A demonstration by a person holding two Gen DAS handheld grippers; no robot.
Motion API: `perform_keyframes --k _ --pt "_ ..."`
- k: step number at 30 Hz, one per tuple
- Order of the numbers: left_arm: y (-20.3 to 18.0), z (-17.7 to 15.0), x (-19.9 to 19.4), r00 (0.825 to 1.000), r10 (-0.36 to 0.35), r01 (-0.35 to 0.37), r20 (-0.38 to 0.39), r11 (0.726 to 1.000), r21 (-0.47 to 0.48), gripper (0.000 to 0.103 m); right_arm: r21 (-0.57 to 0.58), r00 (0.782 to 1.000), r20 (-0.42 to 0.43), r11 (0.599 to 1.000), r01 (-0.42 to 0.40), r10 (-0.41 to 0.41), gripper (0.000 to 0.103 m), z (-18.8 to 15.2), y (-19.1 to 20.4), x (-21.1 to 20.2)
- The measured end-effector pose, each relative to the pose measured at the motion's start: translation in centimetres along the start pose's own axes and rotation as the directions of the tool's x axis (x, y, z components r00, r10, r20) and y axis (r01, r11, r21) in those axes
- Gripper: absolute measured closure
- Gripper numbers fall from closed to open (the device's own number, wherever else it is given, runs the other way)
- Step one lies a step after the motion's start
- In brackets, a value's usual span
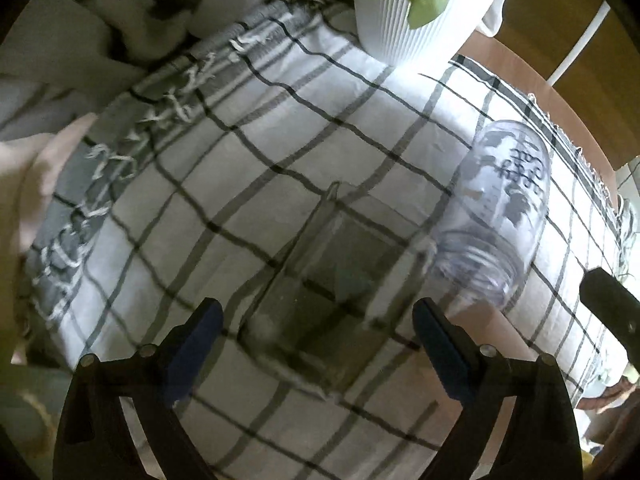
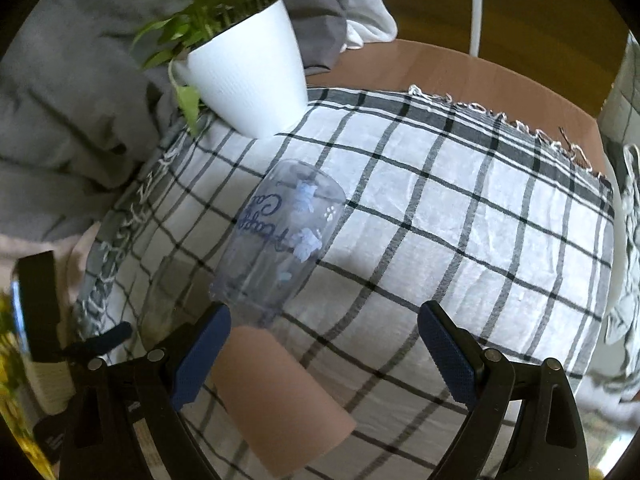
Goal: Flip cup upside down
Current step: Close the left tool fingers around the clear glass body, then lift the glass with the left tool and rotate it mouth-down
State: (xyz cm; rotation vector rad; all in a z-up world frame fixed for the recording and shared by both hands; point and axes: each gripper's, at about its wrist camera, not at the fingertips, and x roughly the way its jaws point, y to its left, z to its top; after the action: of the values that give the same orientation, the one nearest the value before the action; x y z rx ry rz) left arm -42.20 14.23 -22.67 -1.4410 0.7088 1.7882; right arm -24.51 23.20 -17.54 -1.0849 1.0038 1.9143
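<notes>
On the checked cloth (image 2: 460, 216): one clear printed cup (image 2: 280, 236) lying on its side at about 10 o'clock of the right gripper (image 2: 324, 354), mouth toward the camera, and one pink cylinder (image 2: 280, 396) just below it, possibly its lid. One white plant pot (image 2: 252, 80) at 11 o'clock on the cloth's far corner, grey bedding (image 2: 68, 100) behind. Left gripper (image 1: 318, 350) spread wide over one blurred clear square container (image 1: 324, 280), cup (image 1: 500, 216) at 2 o'clock; right gripper likewise spread, holding nothing.
</notes>
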Motion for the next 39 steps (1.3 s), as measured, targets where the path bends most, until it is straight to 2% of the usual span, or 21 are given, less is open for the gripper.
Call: perform_keyframes --k 1,2,7,8,14,19,29,30,33,34,39 --pt "0.1 0.3 0.5 1.000 -0.021 0.021 -0.012 1.000 -0.008 0.008 0.006 1.000 -0.003 1.000 0.002 -0.002 0.008 0.1 0.1 0.2" --pt "0.2 0.5 0.9 1.000 -0.022 0.021 -0.018 0.997 -0.073 0.010 0.011 1.000 -0.004 1.000 0.004 -0.003 0.008 0.2 0.2 0.3" --pt "0.5 1.1 2.2 0.998 -0.055 0.053 -0.032 0.996 -0.077 0.022 0.009 1.000 0.007 1.000 0.026 -0.026 0.008 0.5 0.5 0.6" --pt "0.6 1.1 2.3 0.999 -0.043 0.039 -0.024 0.989 -0.145 0.024 0.009 1.000 0.007 1.000 0.029 -0.029 0.008 0.5 0.5 0.7" --pt "2.6 0.0 2.0 0.997 -0.076 0.078 0.019 0.954 -0.289 0.027 -0.020 0.999 0.003 0.999 0.041 -0.040 0.008 0.6 0.7 1.0" --pt "4.4 -2.1 0.3 0.998 -0.046 0.060 0.045 0.910 -0.410 0.029 -0.041 0.999 0.014 0.999 0.033 -0.032 0.008 0.8 0.5 0.4" --pt "5.2 -5.5 -5.4 0.992 0.028 0.033 0.121 0.879 -0.476 0.032 -0.117 0.999 0.033 0.993 -0.025 0.029 0.008 0.4 1.2 -1.6" --pt "3.9 -5.0 -5.4 0.991 0.033 0.035 0.129 0.873 -0.487 0.032 -0.124 0.999 0.035 0.992 -0.030 0.035 0.008 0.3 1.2 -1.9" --pt "3.4 -5.8 -6.9 0.988 0.044 0.037 0.148 0.860 -0.508 0.032 -0.147 0.998 0.037 0.988 -0.050 0.056 0.008 0.2 1.0 -2.7" --pt "3.0 -6.4 -7.5 0.988 0.040 0.039 0.148 0.870 -0.492 0.032 -0.156 0.997 0.040 0.986 -0.055 0.062 0.008 0.1 1.0 -3.0" --pt "0.3 -9.0 -10.2 0.981 0.107 -0.009 0.164 0.860 -0.510 0.032 -0.218 0.994 0.039 0.972 -0.086 0.097 0.008 -0.3 0.2 -5.0"
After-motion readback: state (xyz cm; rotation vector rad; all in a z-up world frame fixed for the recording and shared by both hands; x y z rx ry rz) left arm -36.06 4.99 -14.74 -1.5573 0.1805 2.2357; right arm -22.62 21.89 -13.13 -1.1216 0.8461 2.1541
